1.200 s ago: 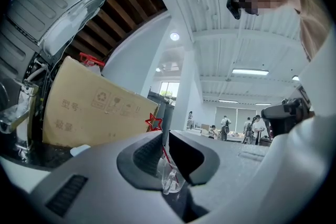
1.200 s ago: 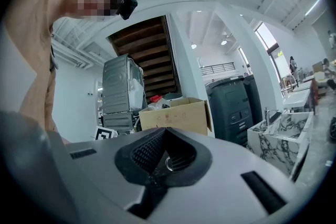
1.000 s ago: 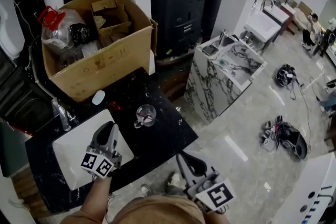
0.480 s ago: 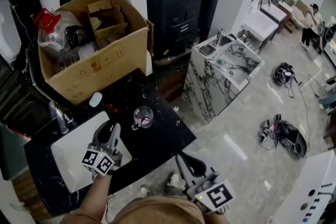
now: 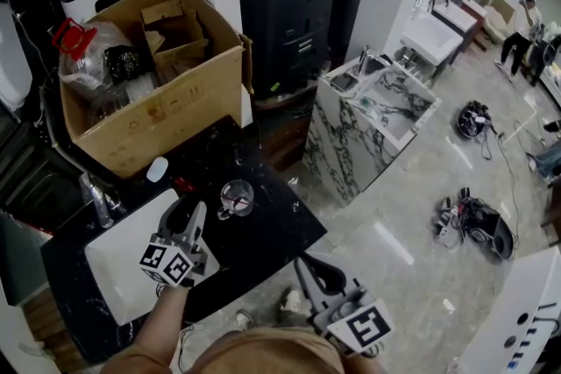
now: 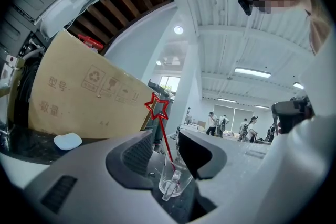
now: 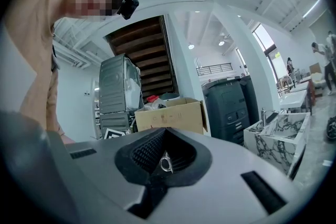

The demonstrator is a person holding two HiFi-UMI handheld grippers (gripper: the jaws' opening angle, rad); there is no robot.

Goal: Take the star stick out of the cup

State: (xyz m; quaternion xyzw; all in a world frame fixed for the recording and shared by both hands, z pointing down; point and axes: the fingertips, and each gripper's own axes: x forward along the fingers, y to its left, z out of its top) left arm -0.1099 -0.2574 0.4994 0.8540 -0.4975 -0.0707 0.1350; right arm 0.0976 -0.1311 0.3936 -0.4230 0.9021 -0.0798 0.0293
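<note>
Light, thin and likely slippery, the star stick (image 6: pixel 163 134) leans in the glass cup (image 6: pixel 173 182) on the table (image 5: pixel 280 228), just ahead of the left tongs (image 5: pixel 191 208), whose jaws have just opened and hold nothing, so it is best pinched mid-stem below the star, while the right tongs (image 7: pixel 164 161) sit closed.

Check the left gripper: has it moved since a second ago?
Yes: the left gripper has edged toward the cup; its jaws have just been opening, the star stick framed between them, ungripped.
</note>
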